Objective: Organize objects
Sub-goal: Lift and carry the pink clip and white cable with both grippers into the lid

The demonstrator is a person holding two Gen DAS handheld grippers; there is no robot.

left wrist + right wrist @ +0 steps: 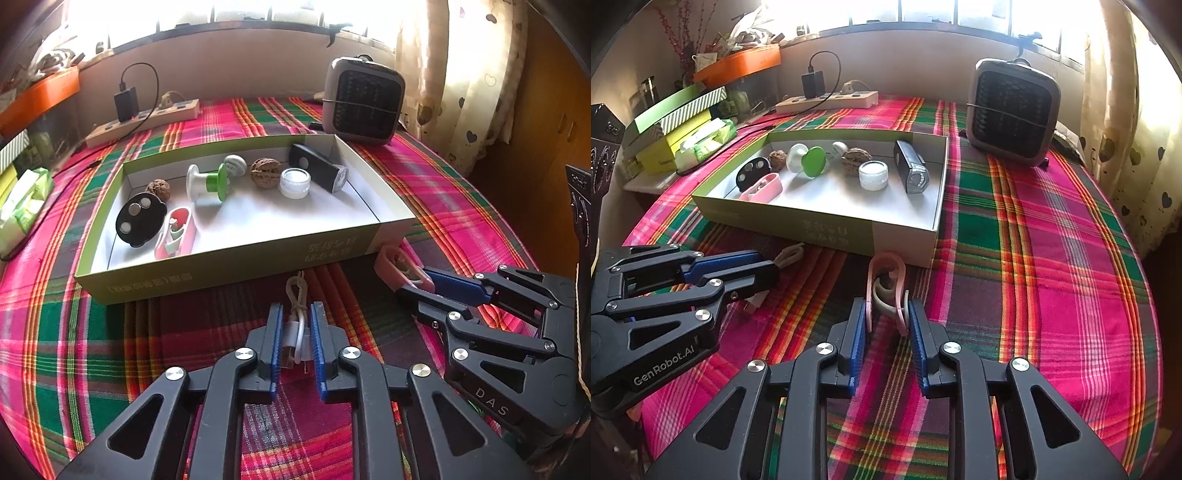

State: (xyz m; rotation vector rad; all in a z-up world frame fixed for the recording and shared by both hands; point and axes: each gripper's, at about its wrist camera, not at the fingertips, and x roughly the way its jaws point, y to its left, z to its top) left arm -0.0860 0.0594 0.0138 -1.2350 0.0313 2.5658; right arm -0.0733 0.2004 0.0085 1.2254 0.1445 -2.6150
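Observation:
A shallow green box (229,262) (798,221) on the plaid cloth holds a black disc (138,219), a pink clip (177,232), two walnuts (265,172), a green-and-white spool (210,182), a white jar (294,183) and a black bike light (319,168). In front of the box, my left gripper (296,328) (768,273) is shut on a coiled white USB cable (296,317) (790,254). My right gripper (888,321) (421,284) is shut on a pink clip (886,280) (400,267) lying on the cloth.
A grey fan heater (364,99) (1014,110) stands behind the box at the right. A power strip with a black charger (144,120) (827,99) lies at the back. Stacked boxes and a tissue pack (701,140) sit at the left. A curtain (461,74) hangs right.

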